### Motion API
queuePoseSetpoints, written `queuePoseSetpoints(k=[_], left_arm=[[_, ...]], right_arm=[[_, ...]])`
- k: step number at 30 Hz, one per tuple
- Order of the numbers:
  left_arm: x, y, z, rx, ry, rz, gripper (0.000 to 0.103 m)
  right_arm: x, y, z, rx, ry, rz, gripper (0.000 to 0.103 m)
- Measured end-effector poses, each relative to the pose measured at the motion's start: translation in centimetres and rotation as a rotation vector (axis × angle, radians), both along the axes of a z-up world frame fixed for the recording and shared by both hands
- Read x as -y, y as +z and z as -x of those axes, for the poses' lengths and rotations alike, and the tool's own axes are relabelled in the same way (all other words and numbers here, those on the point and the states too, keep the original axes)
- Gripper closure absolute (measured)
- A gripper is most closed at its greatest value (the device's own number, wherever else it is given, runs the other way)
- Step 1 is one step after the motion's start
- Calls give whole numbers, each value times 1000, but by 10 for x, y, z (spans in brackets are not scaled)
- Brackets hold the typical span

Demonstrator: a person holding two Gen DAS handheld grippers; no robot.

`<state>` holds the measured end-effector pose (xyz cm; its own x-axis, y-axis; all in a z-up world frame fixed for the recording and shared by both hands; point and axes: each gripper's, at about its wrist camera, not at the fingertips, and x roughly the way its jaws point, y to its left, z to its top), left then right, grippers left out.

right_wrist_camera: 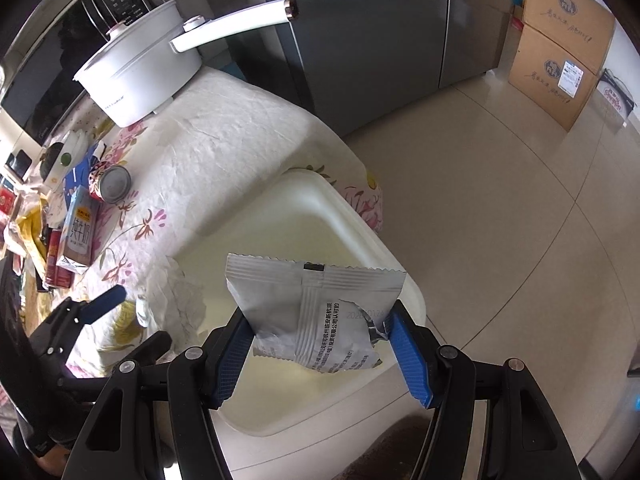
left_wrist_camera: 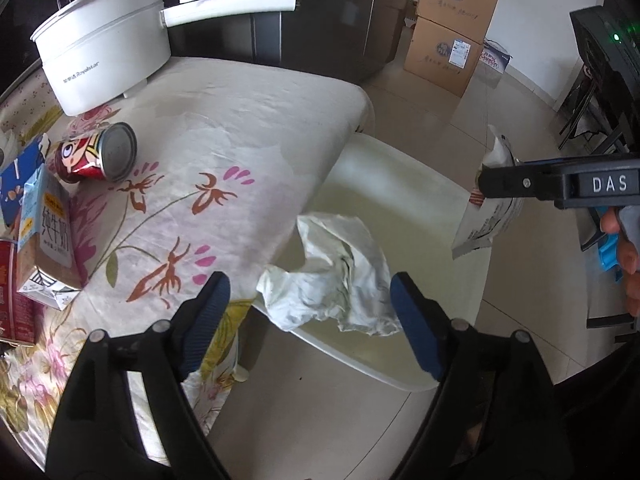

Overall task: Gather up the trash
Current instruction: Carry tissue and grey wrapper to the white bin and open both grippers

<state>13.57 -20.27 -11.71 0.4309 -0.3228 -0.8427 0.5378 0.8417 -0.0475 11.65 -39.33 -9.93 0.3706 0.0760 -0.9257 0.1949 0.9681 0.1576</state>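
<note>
- The left gripper (left_wrist_camera: 310, 312) hangs over the near edge of a white bin (left_wrist_camera: 404, 184), its blue pads spread wide and pressing on nothing.
- A crumpled white tissue (left_wrist_camera: 332, 276) sits between those open pads, over the bin's near rim; whether it rests on the rim or is in the air cannot be told.
- The right gripper (right_wrist_camera: 320, 344) is clenched on a silver snack wrapper (right_wrist_camera: 316, 312), gripping it by both side edges above the bin's open mouth (right_wrist_camera: 280, 240).
- In the left wrist view the same wrapper (left_wrist_camera: 486, 216) hangs from the right gripper (left_wrist_camera: 486, 180) over the bin's far right rim, with a hand (left_wrist_camera: 628, 248) behind it.
- The bin stands on the tiled floor (right_wrist_camera: 500, 220), tucked against the edge of a surface covered by a flowered cloth (left_wrist_camera: 224, 152).
- Near the left edge of that surface lie a tipped red can (left_wrist_camera: 96, 156) and a milk carton (left_wrist_camera: 48, 232), just beside each other.
- A white electric pot (left_wrist_camera: 104, 52) with a long handle stands at the surface's far corner.
- Two stacked cardboard boxes (right_wrist_camera: 560, 44) stand on the floor by the far wall.
</note>
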Motion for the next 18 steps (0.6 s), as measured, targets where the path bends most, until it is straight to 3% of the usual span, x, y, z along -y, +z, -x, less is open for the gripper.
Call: queuePoseSetpoints(k=[15,18], left_arm=[[-25,13,5,17,43,-25,18],[-34,16,7,11,64,-20,18]], right_arm=[[-3,-4,-7,-8,-24,43,33],[-4,-4,-9,-19,-41,54,18]])
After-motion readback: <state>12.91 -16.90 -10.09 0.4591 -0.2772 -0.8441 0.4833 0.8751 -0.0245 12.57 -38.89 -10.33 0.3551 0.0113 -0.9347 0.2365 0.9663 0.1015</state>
